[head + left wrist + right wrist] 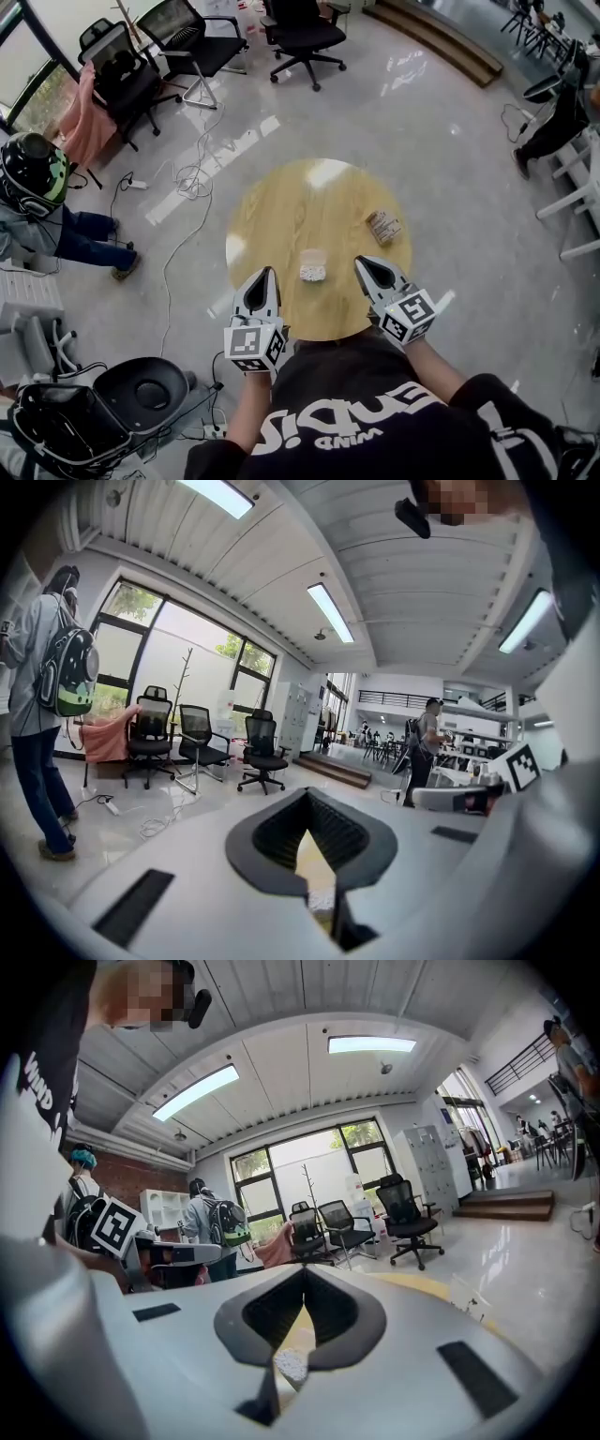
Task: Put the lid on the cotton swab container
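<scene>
Tools: left tool (266,277) and right tool (366,268) both clenched, empty, at six o'clock edge of bench (281,206).
Container: swab box (312,266) mid-bench; probable lid (384,227) at two o'clock.
Risk: clenched tips could knock the box, spilling swabs.

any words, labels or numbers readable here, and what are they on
"WIND", likely: small white print on the person's black shirt; the bigger line above is unreadable.
Packet on the table: print too small to read.
Marker cubes: square codes, no words.
</scene>
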